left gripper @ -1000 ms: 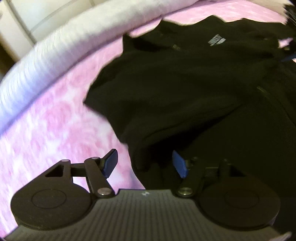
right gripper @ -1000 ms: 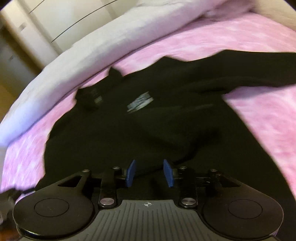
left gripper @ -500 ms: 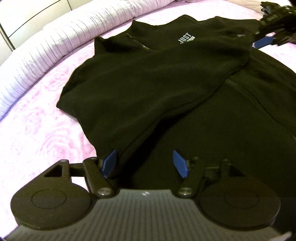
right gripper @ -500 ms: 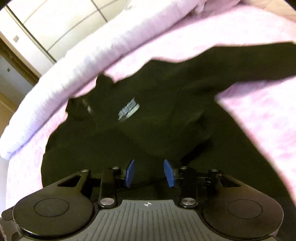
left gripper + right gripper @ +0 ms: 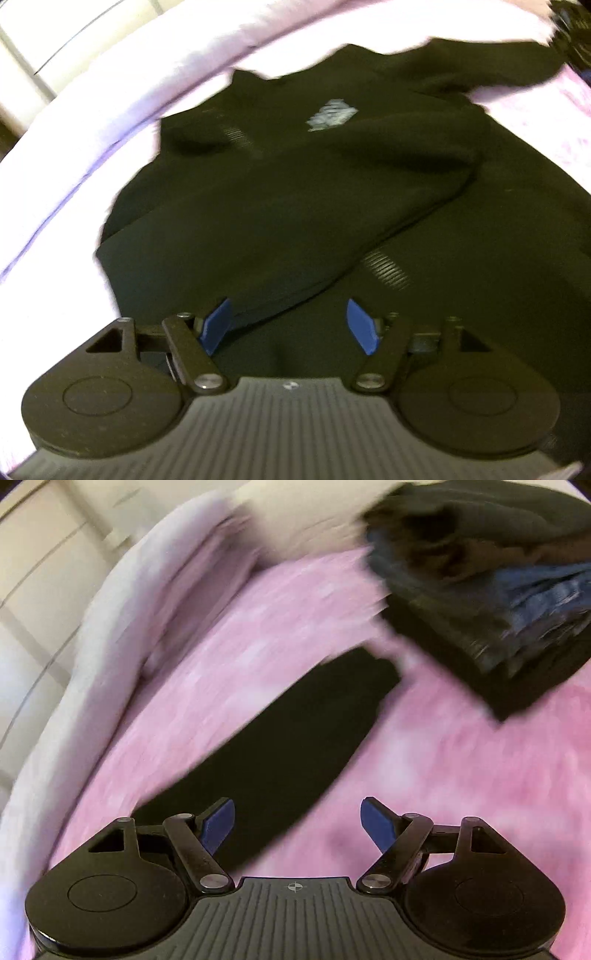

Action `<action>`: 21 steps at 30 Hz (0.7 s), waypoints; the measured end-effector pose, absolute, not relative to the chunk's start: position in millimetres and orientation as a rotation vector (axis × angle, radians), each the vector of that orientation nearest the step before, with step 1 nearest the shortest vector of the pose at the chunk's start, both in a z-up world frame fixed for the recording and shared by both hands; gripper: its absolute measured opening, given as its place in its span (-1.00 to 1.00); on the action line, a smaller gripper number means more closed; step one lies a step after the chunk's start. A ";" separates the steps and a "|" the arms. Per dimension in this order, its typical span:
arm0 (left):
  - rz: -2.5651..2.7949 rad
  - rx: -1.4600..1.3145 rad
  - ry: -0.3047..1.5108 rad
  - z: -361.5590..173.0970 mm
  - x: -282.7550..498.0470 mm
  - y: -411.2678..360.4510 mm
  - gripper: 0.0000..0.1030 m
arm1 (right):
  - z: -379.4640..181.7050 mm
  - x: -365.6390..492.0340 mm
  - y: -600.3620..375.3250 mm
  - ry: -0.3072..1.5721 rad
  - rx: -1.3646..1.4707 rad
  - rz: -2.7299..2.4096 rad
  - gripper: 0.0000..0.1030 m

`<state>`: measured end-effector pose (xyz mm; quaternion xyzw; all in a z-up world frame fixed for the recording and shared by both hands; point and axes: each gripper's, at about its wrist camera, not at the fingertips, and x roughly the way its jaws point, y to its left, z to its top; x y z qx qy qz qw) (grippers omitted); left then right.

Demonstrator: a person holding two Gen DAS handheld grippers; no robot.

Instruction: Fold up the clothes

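My left gripper [image 5: 288, 325] stands open over the black jacket [image 5: 295, 206]. My right gripper [image 5: 297, 825], jaws just opened and empty, is above its sleeve [image 5: 295, 746].

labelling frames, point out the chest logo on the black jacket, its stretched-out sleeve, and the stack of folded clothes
chest logo [image 5: 331, 114]: left wrist view, middle of the pale print.
stretched-out sleeve [image 5: 295, 746]: right wrist view, mid-length of the sleeve.
stack of folded clothes [image 5: 491, 602]: right wrist view, its side.
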<state>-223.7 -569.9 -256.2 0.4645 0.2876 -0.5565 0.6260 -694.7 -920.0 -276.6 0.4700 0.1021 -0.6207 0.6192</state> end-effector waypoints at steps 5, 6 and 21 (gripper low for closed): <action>-1.373 1.123 0.611 -261.3 -287.2 -621.3 0.42 | -305.3 -745.3 -974.5 0.148 1.134 -1.466 0.53; -1.394 1.131 0.601 -261.3 -298.1 -631.0 0.42 | -310.7 -747.5 -981.5 0.152 1.134 -1.467 0.53; -1.440 1.114 0.588 -260.5 -304.2 -631.6 0.42 | -234.1 -671.7 -976.0 0.216 0.808 -1.213 -0.82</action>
